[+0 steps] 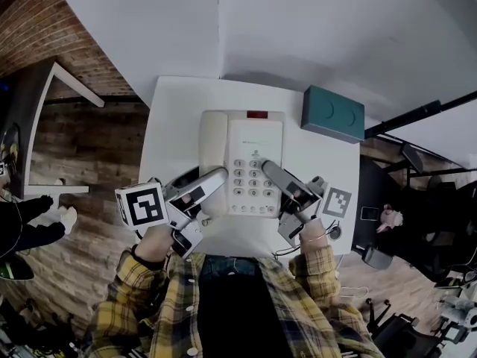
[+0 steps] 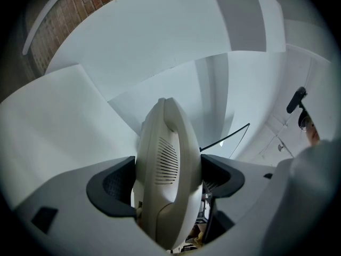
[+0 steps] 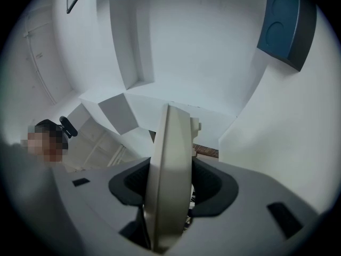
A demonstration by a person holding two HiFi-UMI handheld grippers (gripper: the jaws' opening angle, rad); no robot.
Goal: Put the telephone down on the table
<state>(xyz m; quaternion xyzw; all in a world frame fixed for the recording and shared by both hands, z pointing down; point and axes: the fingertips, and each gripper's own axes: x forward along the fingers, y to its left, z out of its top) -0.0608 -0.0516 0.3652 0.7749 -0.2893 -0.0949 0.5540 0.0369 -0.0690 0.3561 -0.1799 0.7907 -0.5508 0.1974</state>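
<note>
**Head view: both claws clamped on the telephone over the table's middle**

From the head camera I see the cream telephone [image 1: 253, 162] lying lengthwise over the middle of the white table [image 1: 175, 118]. Its red display [image 1: 257, 114] points to the far edge and its keypad [image 1: 252, 179] lies toward the near edge. The handset [image 1: 212, 140] sits in its cradle along the telephone's left side.

My left gripper [image 1: 215, 177] comes in from the near-left corner. In the left gripper view its dark pads press on both flanks of the handset, with the slotted earpiece end standing upright between them, so that claw is holding the handset.

My right gripper [image 1: 270, 168] reaches in from the near-right corner across the keypad's right side. In the right gripper view its jaws are clamped on the thin edge of the telephone's body, one pad on each face.

I cannot tell from any view whether the telephone's underside rests on the table or hangs just above it.

A teal box [image 1: 333, 114] sits at the far-right corner, apart from the telephone. A square marker tag [image 1: 337, 201] lies by the right edge, just beside the right gripper.
</note>
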